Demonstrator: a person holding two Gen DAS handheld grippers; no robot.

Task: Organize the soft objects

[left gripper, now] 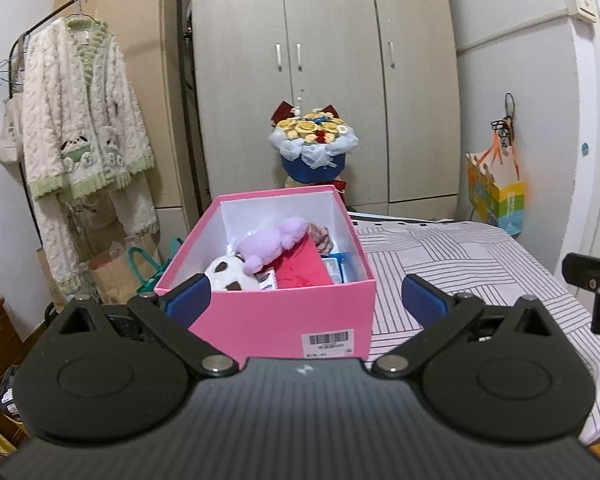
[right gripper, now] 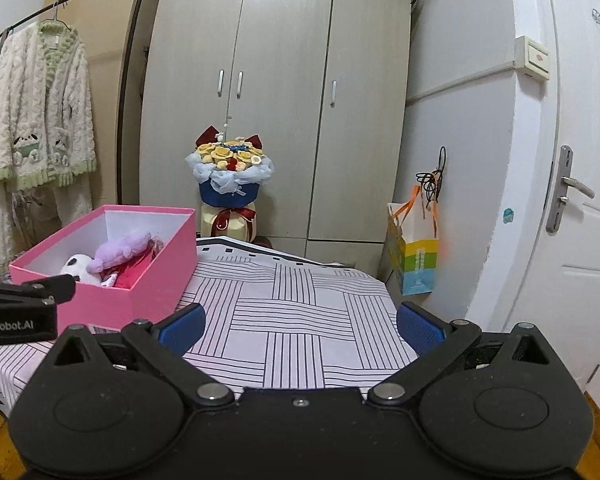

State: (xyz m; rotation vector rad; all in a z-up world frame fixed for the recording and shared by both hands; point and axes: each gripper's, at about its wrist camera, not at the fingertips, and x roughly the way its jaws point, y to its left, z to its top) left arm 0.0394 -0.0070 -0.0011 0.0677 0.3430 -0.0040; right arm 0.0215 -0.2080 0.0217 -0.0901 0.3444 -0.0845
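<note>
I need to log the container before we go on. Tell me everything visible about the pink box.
The pink box is a rectangular, lidless cardboard-looking box, pink outside, white inside, with a barcode label on its near wall. It sits upright on the striped bedsheet at the bed's left edge. Inside lie a purple plush toy, a white plush with dark patches, a red item and small packets. Neither open claw touches it.
</note>
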